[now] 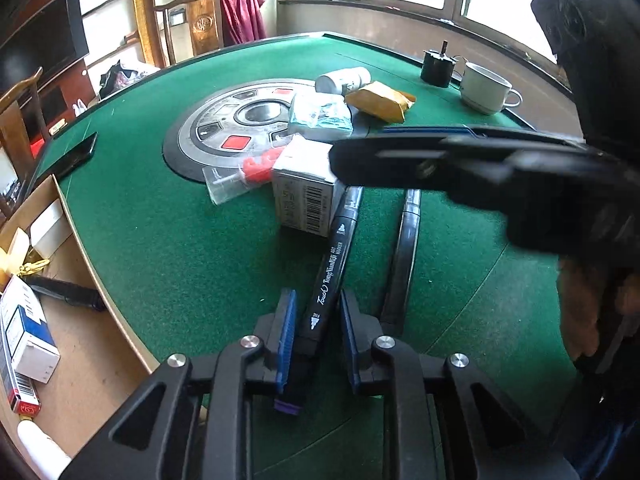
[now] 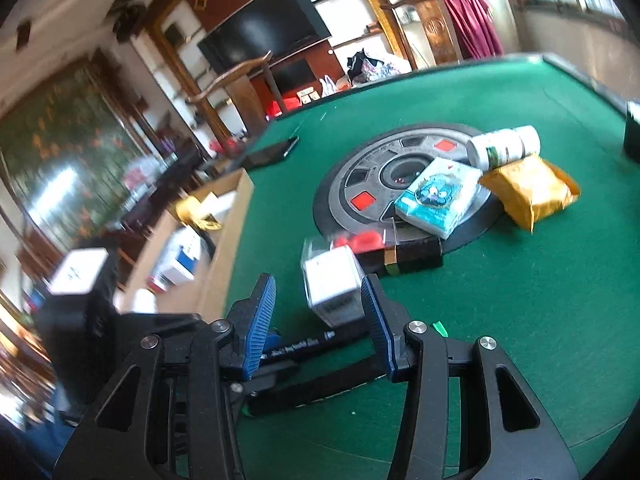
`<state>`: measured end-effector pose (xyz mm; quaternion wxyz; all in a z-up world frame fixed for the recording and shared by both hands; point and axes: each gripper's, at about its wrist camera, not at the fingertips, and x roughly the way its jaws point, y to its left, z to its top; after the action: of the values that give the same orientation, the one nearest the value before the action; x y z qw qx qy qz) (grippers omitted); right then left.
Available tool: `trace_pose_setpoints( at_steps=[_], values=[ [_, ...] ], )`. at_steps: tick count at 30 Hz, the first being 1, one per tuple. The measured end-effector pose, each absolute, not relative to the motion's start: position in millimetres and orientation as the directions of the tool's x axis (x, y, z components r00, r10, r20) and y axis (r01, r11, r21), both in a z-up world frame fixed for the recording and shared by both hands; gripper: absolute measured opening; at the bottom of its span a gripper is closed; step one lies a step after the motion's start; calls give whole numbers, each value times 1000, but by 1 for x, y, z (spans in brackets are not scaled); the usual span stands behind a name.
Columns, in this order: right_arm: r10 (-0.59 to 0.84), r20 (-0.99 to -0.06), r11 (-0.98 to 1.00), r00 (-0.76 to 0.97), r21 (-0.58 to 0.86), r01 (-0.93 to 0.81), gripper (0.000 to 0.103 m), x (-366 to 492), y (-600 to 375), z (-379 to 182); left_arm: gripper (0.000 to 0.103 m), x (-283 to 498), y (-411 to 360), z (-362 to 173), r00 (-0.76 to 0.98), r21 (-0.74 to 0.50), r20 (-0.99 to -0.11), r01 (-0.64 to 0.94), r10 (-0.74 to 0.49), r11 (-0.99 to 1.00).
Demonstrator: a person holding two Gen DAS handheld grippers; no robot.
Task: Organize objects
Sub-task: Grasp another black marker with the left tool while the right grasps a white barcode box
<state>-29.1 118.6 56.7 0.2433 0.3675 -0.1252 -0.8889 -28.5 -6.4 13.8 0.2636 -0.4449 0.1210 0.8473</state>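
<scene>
My left gripper [image 1: 318, 304] is shut on a black art marker [image 1: 334, 260] with a purple end cap, held low over the green felt table [image 1: 180, 248]. The marker also shows in the right wrist view [image 2: 300, 346], below my right gripper. My right gripper [image 2: 320, 292] is open, its blue pads either side of a small white barcoded box [image 2: 332, 288], not closed on it. That box [image 1: 304, 192] sits just beyond the marker tip. The right gripper [image 1: 460, 156] crosses the left wrist view from the right, blurred.
On the table lie a clear packet with red parts [image 1: 244, 174], a blue tissue pack [image 1: 320, 118], a yellow pouch [image 1: 378, 100], a white bottle [image 1: 344, 80], a cup [image 1: 486, 88], a black phone [image 1: 76, 156] and a dark box [image 2: 400, 258]. An open cardboard box [image 1: 76, 320] stands at left.
</scene>
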Motion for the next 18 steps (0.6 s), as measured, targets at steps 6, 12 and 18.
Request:
trace_pose_setpoints(
  at_steps=[6, 12, 18],
  values=[
    [-403, -670, -902, -624, 175, 395, 45, -35, 86, 53, 23, -28, -6, 13, -473, -21, -815, -555, 336, -832],
    [-342, -722, -904, -601, 76, 422, 45, -57, 77, 45, 37, -28, -4, 13, -477, -26, -805, -566, 353, -824],
    [-374, -716, -882, -590, 79, 464, 45, -66, 80, 40, 24, -27, -2, 12, -490, -22, -794, -567, 359, -823]
  ],
)
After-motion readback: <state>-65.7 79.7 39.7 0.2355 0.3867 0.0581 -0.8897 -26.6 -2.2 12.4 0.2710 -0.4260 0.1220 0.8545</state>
